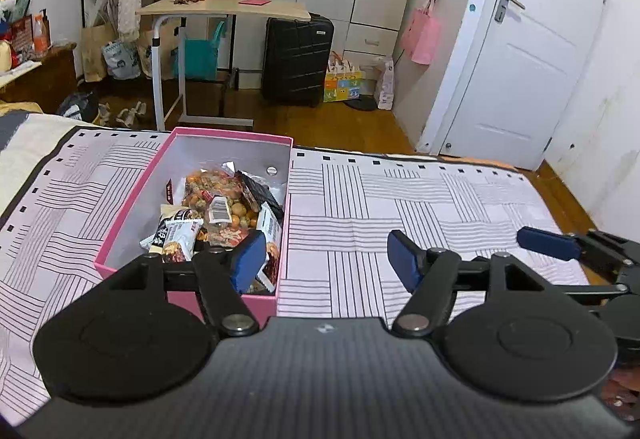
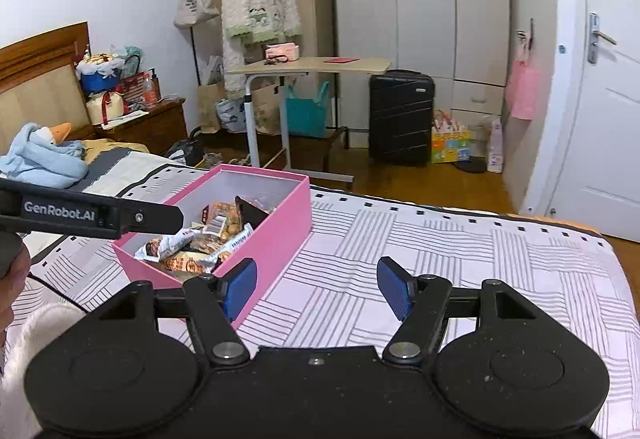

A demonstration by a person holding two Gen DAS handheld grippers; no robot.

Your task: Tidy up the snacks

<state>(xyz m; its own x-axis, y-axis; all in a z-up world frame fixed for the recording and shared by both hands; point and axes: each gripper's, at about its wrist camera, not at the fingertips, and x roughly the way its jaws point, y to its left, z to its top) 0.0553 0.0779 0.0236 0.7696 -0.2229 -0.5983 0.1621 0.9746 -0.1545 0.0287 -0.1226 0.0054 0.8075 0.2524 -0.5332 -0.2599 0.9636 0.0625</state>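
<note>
A pink open box (image 1: pixel 132 199) sits on the striped bed cover and holds several snack packets (image 1: pixel 218 207). It also shows in the right wrist view (image 2: pixel 276 235), with the packets (image 2: pixel 208 239) inside. My left gripper (image 1: pixel 326 259) is open and empty, its left finger over the box's near right corner. My right gripper (image 2: pixel 318 289) is open and empty, just right of the box's near end. The right gripper's blue finger (image 1: pixel 548 241) shows at the right in the left wrist view. The left gripper's black body (image 2: pixel 92 217) shows at the left in the right wrist view.
The striped bed cover (image 1: pixel 420 211) spreads to the right of the box. Beyond the bed stand a rolling side table (image 1: pixel 224 9), a black suitcase (image 1: pixel 296 59), wardrobes and a white door (image 1: pixel 532 51). A blue goose plush (image 2: pixel 44 155) lies near the headboard.
</note>
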